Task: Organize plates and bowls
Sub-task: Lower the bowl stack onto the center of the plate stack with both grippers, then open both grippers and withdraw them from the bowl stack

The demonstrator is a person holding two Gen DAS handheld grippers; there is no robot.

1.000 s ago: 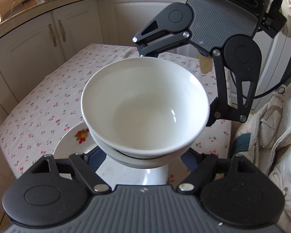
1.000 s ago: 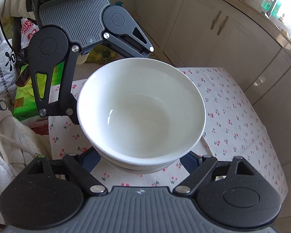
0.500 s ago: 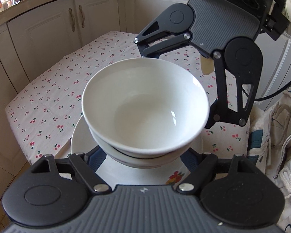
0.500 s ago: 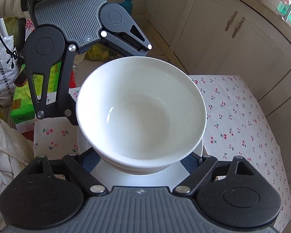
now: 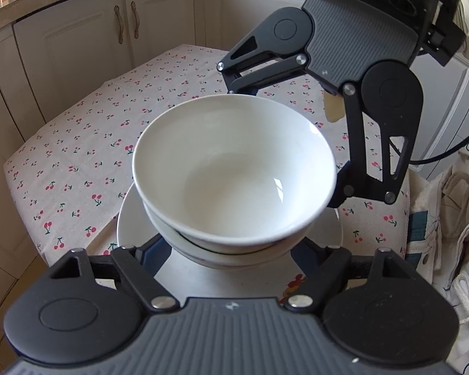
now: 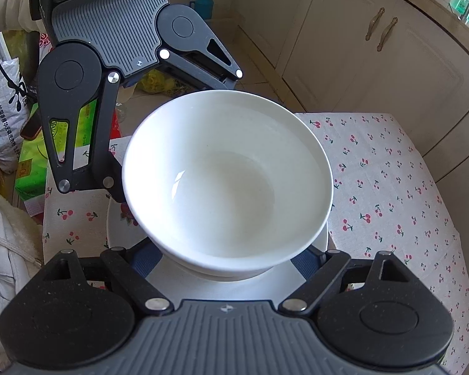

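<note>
Two nested white bowls (image 5: pixel 234 175) are held between my two grippers, one on each side. They also show in the right wrist view (image 6: pixel 228 187). My left gripper (image 5: pixel 234 250) is shut on the near side of the bowls; its fingertips are hidden under them. My right gripper (image 6: pixel 228 256) is shut on the opposite side. Each gripper faces the other across the bowls (image 5: pixel 344 47) (image 6: pixel 115 37). The bowls hang just above a white plate with a fruit print (image 5: pixel 131 218), which lies on the table near its edge (image 6: pixel 125 218).
The table carries a cherry-print cloth (image 5: pixel 78 156) (image 6: pixel 390 187). Cream cabinets (image 5: pixel 93 47) stand behind it. A white jacket (image 5: pixel 453 234) is at the right. Bags and a green box (image 6: pixel 31 162) lie on the floor beyond the table.
Both grippers have carried the bowls over the fruit-print plate and lower toward it. The plate now lies directly under the bowls.
</note>
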